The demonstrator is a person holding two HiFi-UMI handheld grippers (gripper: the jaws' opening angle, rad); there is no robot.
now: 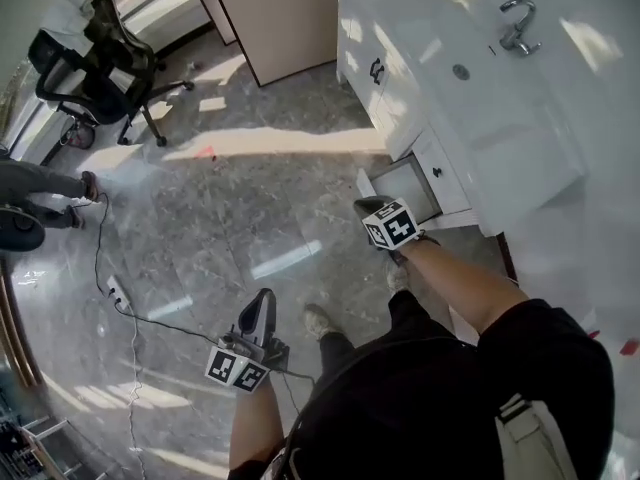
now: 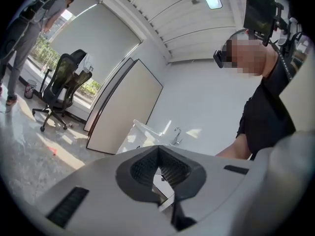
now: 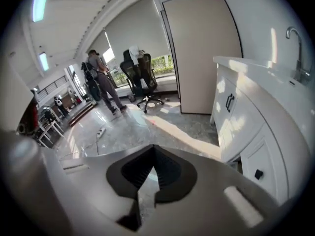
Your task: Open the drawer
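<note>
Head view shows the white vanity cabinet (image 1: pixel 470 118) at upper right, with a low drawer (image 1: pixel 402 186) standing pulled out over the floor. The right claw (image 1: pixel 368 208), clenched and empty, sits just beside the drawer front. The left claw (image 1: pixel 264 303), also clenched and empty, hangs well apart.

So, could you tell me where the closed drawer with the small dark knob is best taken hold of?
Take the small dark knob on the drawer front, coming straight at the panel from the room side with a jaw on either side. It looks like the only part standing proud of the flat white front, so probably the one pinch point.
</note>
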